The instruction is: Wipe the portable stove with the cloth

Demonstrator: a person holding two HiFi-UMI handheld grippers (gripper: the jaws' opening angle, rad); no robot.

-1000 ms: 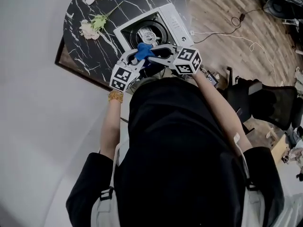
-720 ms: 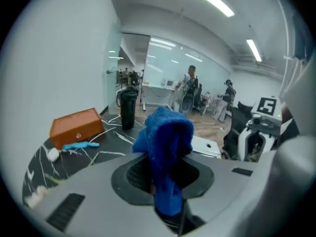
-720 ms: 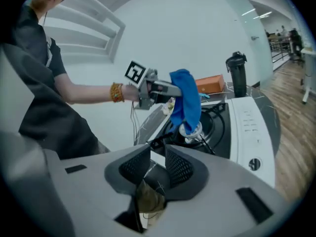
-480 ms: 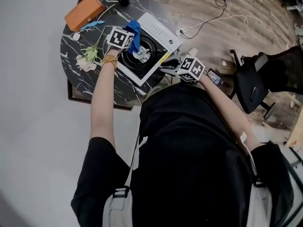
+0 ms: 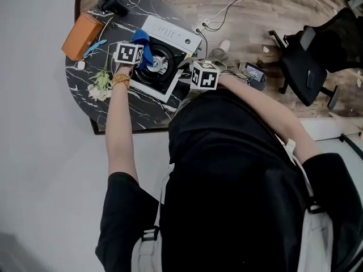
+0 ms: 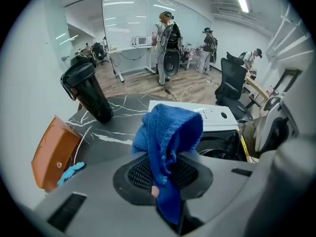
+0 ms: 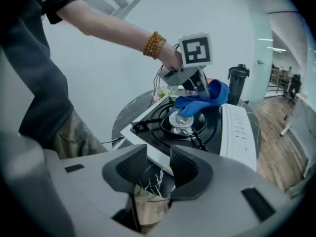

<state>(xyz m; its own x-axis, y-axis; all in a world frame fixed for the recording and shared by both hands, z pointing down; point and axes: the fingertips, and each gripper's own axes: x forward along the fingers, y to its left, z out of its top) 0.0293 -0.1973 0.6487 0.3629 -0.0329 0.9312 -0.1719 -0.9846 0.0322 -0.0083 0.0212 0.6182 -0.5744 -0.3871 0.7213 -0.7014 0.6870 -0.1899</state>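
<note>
Since a second ago the left tongs [image 6: 165, 177] have swung out from the stove's near edge, and their jaws have just been closing tighter, pinched narrow on the blue cloth [image 6: 170, 132]. It bunches up above them and hangs over the burner cap [image 7: 181, 120] in the middle of the portable stove [image 5: 170, 35]; I can't tell whether it touches. The right tongs [image 7: 158, 169] have dropped to the stove's near corner, at about 5 o'clock from the burner. Their jaws have just been opening and stand partly apart with nothing gripped. Black pan-support prongs [image 7: 197, 139] ring the burner right where the cloth hangs. On the dark marble counter [image 5: 133, 103], an orange case [image 5: 81, 35] lies at 9 o'clock from the stove, with a small light-blue piece [image 5: 95, 47] beside it. A black tumbler [image 6: 91, 95] stands at 11 o'clock and a flower sprig [image 5: 102, 84] lies at 8 o'clock. Off the counter, an office chair [image 5: 309, 55] sits at 3 o'clock and a cable [image 5: 227, 7] trails over the wooden floor.
</note>
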